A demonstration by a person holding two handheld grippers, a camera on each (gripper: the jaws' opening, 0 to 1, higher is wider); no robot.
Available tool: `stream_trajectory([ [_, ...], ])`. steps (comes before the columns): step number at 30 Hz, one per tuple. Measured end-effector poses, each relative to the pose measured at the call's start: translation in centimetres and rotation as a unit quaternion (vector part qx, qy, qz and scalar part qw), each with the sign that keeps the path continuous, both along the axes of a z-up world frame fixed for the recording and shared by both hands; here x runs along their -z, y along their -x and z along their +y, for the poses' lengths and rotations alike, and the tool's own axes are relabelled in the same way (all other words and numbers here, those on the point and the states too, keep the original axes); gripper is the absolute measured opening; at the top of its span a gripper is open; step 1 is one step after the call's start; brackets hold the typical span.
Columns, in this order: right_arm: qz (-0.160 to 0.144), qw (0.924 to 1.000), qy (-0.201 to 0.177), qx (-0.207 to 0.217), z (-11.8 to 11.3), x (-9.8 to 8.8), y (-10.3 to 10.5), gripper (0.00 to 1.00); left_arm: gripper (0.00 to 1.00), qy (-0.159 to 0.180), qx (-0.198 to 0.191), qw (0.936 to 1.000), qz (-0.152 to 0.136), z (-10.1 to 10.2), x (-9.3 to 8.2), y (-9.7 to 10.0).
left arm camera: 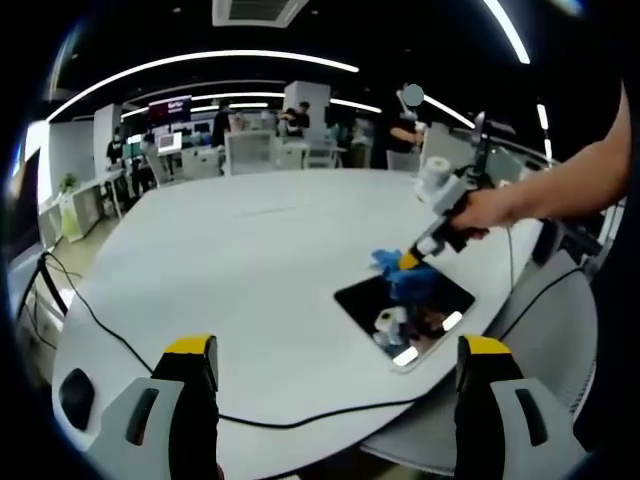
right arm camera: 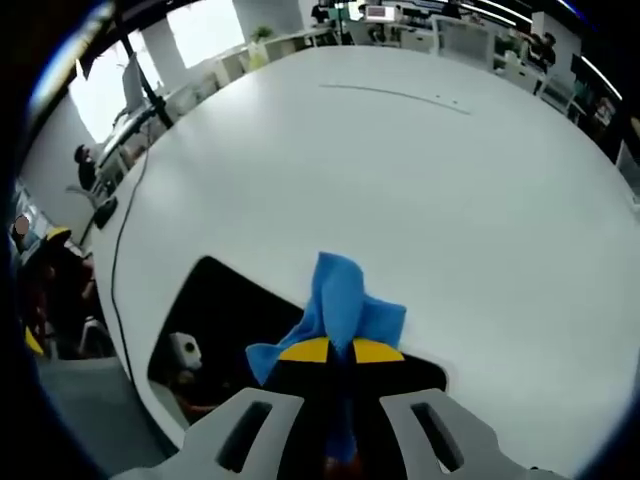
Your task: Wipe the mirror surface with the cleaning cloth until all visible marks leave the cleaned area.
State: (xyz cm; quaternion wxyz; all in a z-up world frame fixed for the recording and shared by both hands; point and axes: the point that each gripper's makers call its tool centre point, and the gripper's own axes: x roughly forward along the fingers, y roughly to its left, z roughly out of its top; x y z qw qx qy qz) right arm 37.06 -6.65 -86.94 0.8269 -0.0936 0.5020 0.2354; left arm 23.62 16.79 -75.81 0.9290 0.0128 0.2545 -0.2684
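1. In the right gripper view, the right hand-held gripper (right arm camera: 340,352) is seen with its yellow-tipped jaws drawn together, and a blue cleaning cloth (right arm camera: 335,305) is clamped between them.
2. The cloth is bunched upward beyond the jaw tips, and its lower part is pressed onto the dark mirror (right arm camera: 225,310), which lies flat on the white table (right arm camera: 400,170) close to the table's edge.
3. In the left gripper view, the same right hand-held gripper (left arm camera: 410,262) is held by a person's hand (left arm camera: 490,208) and is angled down so that the cloth (left arm camera: 400,272) meets the far corner of the mirror (left arm camera: 400,305).
4. The left hand-held gripper (left arm camera: 340,352) is seen with its jaws set wide apart; nothing is held between them, and it is kept above the near table edge, well apart from the mirror.
5. A black cable (left arm camera: 110,325) is laid across the table (left arm camera: 250,250) in front of the left jaws.
6. The lower end of the cloth is hidden between the right jaws in the right gripper view.
7. Ceiling lights and a gripper are reflected in the mirror surface, so marks on it cannot be made out.
8. The background desks and people are too small to be described.
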Motion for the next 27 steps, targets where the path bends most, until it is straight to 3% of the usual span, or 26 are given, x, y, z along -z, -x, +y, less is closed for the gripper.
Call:
stream_trajectory([
  [27, 0.009, 0.9997, -0.007, 0.021, -1.0, 0.0, 5.8, 0.01, 1.00, 0.006, 0.015, 0.9999, -0.004, -1.1, -0.1, 0.0],
])
